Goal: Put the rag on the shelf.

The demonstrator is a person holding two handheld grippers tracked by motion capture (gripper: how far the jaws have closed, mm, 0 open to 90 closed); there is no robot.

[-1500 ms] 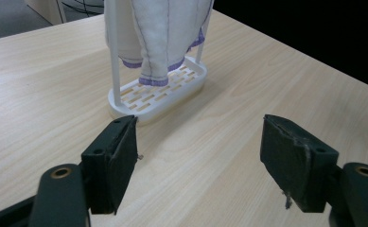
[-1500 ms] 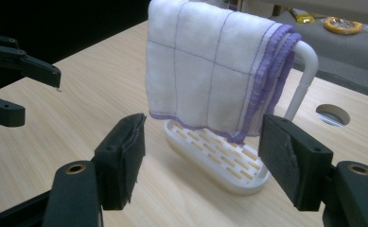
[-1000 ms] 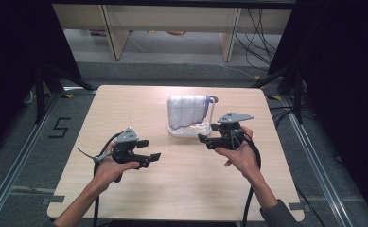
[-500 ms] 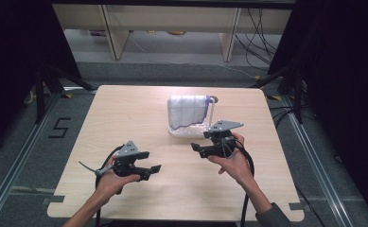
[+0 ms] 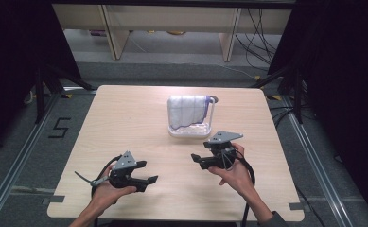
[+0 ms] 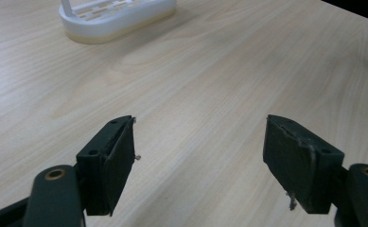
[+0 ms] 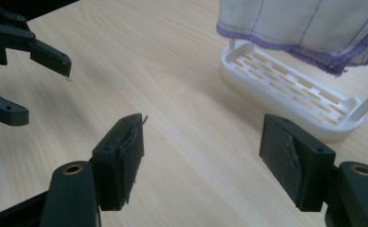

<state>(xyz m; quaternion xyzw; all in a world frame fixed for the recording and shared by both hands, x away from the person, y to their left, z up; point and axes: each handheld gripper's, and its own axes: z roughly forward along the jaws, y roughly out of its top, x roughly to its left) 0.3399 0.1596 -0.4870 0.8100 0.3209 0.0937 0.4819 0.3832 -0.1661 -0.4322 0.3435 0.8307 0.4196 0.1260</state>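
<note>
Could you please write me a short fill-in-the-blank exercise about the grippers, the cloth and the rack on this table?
1. The white cloth with purple edging hangs over a white ____.
2. The jaws of the left gripper stand ____, with nothing but bare table between them.
3. In the high view, the gripper nearer the rack is the ____ one.
4. The slotted base of the rack, under the cloth, holds ____.

Missing words: rack; open; right; nothing
</note>
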